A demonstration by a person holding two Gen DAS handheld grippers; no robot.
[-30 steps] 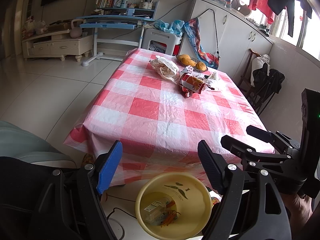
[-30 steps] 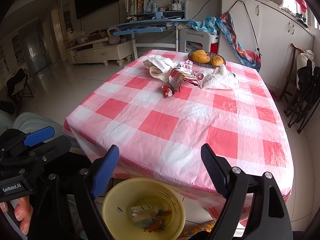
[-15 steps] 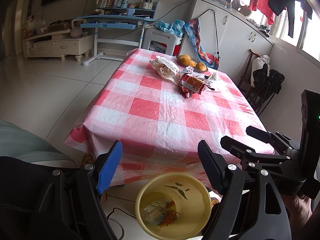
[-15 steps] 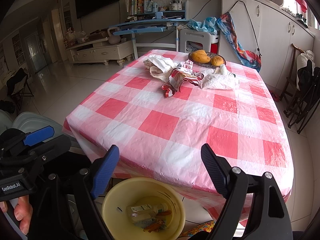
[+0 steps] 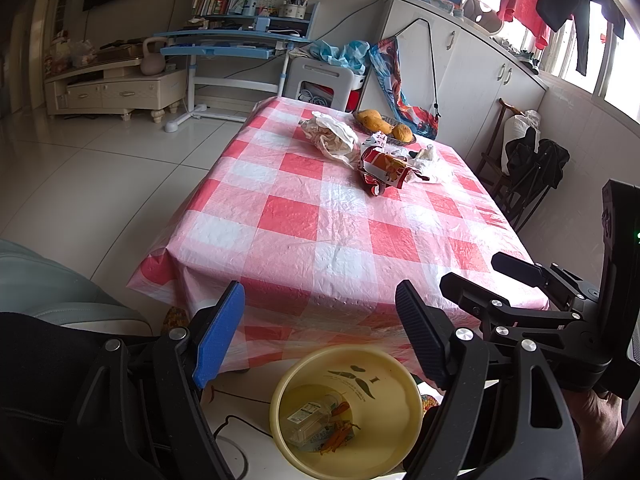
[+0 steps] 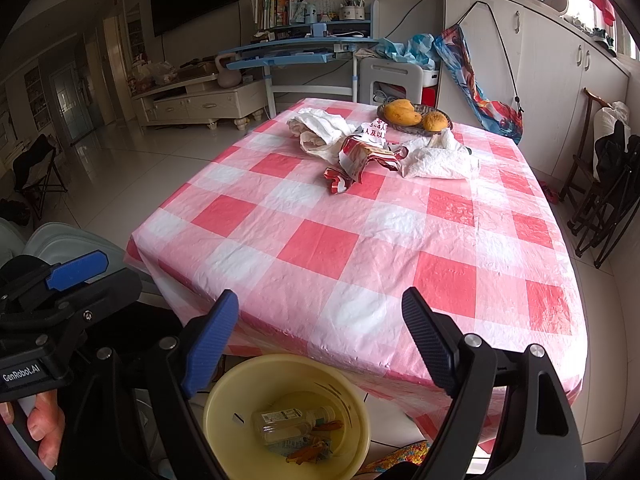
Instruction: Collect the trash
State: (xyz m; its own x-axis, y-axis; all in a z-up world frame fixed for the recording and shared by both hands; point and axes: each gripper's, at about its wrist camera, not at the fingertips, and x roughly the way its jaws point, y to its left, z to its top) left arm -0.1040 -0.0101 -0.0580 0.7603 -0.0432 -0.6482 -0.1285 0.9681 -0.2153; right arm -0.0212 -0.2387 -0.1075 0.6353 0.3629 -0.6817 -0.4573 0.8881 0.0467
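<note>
A yellow bin (image 5: 346,412) (image 6: 286,414) stands on the floor below the table's near edge, holding a clear plastic bottle (image 6: 292,420) and orange scraps. Far across the red-checked tablecloth (image 5: 320,224) (image 6: 360,240) lie a crumpled red-and-white wrapper (image 5: 382,168) (image 6: 360,156), a white plastic bag (image 5: 332,136) (image 6: 320,132) and a second white bag (image 6: 436,160). My left gripper (image 5: 320,328) hangs open above the bin, nothing between its fingers. My right gripper (image 6: 320,336) is likewise open and empty over the bin. Each gripper shows at the edge of the other's view.
A basket of mangoes (image 6: 414,118) sits at the table's far end. A grey seat (image 5: 48,292) is at the near left, folding chairs (image 6: 600,184) and white cabinets (image 6: 560,64) on the right, a blue desk (image 5: 236,40) at the back. Pale floor tiles (image 5: 100,168) spread left.
</note>
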